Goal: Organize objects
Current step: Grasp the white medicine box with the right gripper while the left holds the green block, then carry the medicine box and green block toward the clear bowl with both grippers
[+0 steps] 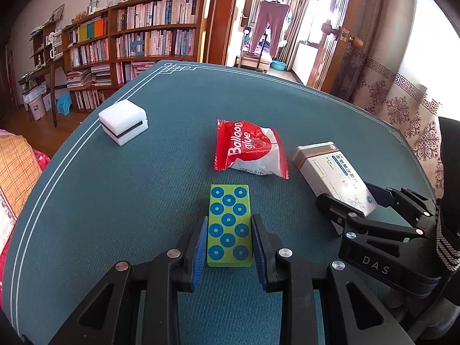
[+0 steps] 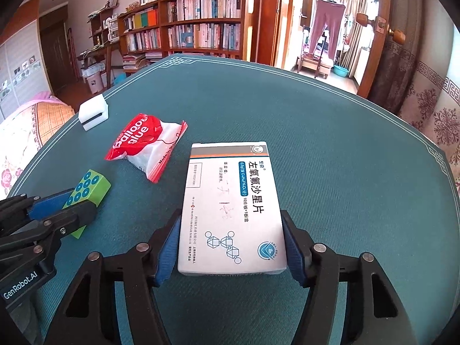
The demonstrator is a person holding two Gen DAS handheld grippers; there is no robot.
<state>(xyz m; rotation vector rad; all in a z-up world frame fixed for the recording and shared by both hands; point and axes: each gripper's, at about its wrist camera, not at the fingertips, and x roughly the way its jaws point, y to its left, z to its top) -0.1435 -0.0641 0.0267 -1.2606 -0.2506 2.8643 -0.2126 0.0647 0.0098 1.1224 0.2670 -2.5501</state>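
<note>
We see the left hand-held gripper [image 1: 229, 247] tilted down toward the bench [image 1: 143, 201], its blue pads [image 1: 200, 254] closed on the sides of the green block [image 1: 229, 224]. To its right, the right hand-held gripper [image 2: 231, 244] is tilted down likewise, its pads [image 2: 168, 254] against the long sides of the medicine box [image 2: 233, 210]. A striped sleeve cuff [image 1: 445, 247] shows behind it.

Green block [image 1: 229, 225] in left tool [image 1: 229, 231]

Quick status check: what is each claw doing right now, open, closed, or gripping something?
Left claw: closed on the green block.
Right claw: astride the white medicine box, pads at its sides; firm grip cannot be told.
</note>
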